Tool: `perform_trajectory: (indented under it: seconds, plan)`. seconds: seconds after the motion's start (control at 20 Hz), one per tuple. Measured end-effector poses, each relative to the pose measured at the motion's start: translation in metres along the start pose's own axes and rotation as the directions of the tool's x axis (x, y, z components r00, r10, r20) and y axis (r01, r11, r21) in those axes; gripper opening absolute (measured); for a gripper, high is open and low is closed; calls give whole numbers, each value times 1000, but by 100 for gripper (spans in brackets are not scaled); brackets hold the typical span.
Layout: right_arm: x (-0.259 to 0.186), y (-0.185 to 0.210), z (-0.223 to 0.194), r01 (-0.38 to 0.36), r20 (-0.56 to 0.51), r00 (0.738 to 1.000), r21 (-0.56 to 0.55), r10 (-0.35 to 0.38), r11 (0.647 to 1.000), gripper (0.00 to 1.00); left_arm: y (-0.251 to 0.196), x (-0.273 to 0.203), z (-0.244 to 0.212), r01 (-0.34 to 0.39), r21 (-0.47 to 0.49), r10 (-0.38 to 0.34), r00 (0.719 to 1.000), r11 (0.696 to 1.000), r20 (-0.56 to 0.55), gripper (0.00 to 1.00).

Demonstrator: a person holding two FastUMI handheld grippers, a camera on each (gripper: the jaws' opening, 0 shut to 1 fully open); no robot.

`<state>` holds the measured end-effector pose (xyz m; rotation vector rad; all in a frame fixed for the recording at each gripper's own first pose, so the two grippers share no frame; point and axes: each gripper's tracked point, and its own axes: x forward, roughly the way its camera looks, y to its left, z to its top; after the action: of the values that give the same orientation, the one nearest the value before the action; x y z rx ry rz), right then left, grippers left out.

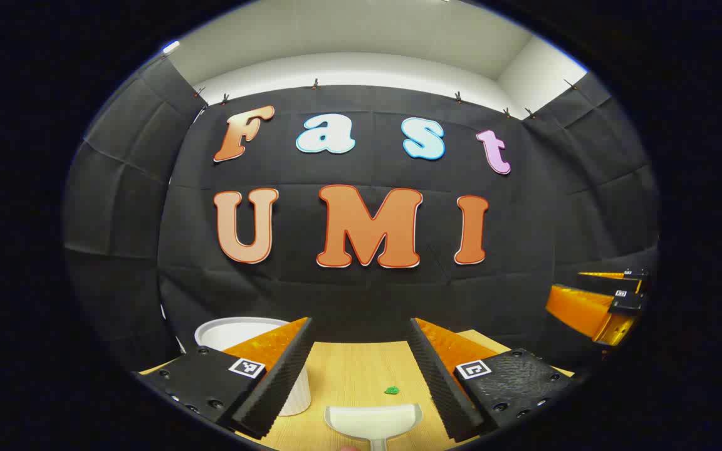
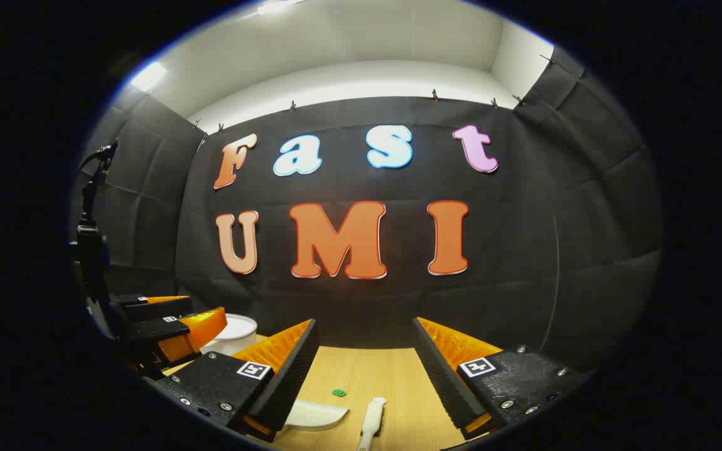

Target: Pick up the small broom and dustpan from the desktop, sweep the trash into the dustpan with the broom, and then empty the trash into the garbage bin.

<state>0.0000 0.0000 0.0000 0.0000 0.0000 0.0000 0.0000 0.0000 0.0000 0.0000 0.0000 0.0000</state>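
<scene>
Left gripper (image 1: 361, 376): you hold it above the near edge of the desk, fingers spread wide with nothing between them; in the right gripper view it sits at the left, beside the bin (image 2: 167, 332).
Right gripper (image 2: 364, 376): yours is also wide open and empty, raised over the desk; in the left gripper view it shows at the far right (image 1: 605, 304), well apart from the trash.
Dustpan (image 1: 373, 421): white, flat on the desk just below your left fingers, its open mouth facing the back wall; in the right gripper view its edge peeks out from behind the left finger (image 2: 314, 414).
Broom (image 2: 370, 423): you see a white handle lying on the desk between your right fingers, just beside the dustpan; the bristle end is out of sight.
Trash (image 1: 392, 390): a small green scrap on the desk, just beyond the dustpan's mouth (image 2: 338, 393).
Bin (image 1: 242, 335): white, ribbed, upright at the left rear of the desk, partly behind your left finger.
Desk (image 1: 348, 376): light wood.
</scene>
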Motion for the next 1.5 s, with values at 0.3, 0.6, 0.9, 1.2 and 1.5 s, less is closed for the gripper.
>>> perform_trajectory:
  seconds: [0.3,0.6,0.9,1.2,1.5]
  plan:
    - [6,-10,-11,11,-16,1000,1,-11,1000,93,-15,7,-5,1,-24,-2,1000,1000,-20,95]
    - [13,-20,-11,76,-7,997,-18,-76,997,93,-19,18,-12,9,-19,-10,999,1000,-36,95]
    - [11,-26,-18,139,-31,990,-39,-141,989,93,-24,17,-20,34,-31,-35,998,999,-52,95]
    - [8,-25,-5,167,22,986,-86,-165,982,93,-31,13,-17,74,-41,-75,997,996,-29,94]
    - [1,-20,3,162,38,987,-76,-159,984,93,-27,7,-26,73,-39,-75,996,997,-49,95]
